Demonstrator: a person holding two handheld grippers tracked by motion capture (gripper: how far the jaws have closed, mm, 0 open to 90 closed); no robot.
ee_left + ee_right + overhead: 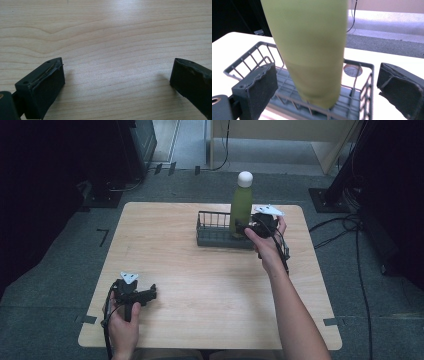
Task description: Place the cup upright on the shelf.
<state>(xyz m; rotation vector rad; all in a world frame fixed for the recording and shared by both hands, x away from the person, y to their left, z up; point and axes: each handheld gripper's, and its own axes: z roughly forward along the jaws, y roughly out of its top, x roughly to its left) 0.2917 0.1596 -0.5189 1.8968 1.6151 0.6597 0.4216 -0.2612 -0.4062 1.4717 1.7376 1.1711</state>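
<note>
High view, bottle: green bottle (241,209) with a rounded white cap stands upright, long axis vertical, in the dark wire basket (215,231) at the far side of the wooden table (200,285).
High view, right gripper: right gripper (246,226) sits level at the bottle's lower body, just beside it.
High view, left gripper: left gripper (151,293) rests low over the table's near left corner, well apart from the bottle.
Left gripper view, jaws: spread wide over bare pale wood grain, nothing between them.
Right gripper view, bottle: smooth, matte, round body (312,50) rises between the two black padded jaws, base down on the grid floor of the basket (362,82).
Right gripper view, jaws: apart, a gap on each side of the bottle, pads not pressing.
</note>
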